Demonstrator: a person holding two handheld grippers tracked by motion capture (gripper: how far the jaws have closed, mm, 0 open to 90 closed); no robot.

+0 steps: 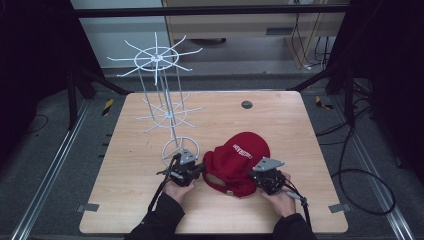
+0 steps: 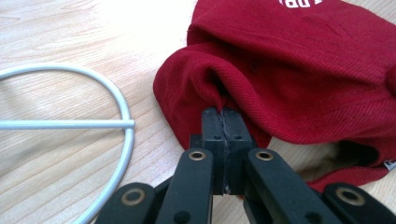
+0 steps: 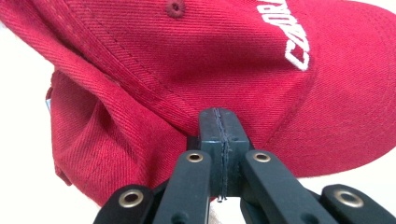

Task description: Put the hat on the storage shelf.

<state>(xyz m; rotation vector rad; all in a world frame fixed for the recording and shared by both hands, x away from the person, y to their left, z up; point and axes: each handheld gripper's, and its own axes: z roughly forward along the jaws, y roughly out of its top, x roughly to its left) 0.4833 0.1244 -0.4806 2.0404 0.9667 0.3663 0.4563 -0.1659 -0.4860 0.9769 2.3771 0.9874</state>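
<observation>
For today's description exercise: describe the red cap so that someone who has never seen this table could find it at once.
Start at the wooden table and the white wire rack standing on its left half. Just right of the rack's ring base, near the front edge, lies the cap. It is the only red cloth thing there, with white lettering.

Lab rig: black frame (image 1: 345, 75), floor rails (image 1: 45, 175), loose cables (image 1: 360, 170)

Cap (image 1: 239, 159): dark red twill, white lettering on front panel, red eyelet. Rack (image 1: 165, 100): white wire throughout. Surface (image 1: 280, 125): pale wood grain, one small grey disc (image 1: 246, 104) at far edge. Hand-held gripper jaws: black, brass-coloured rivets.
</observation>
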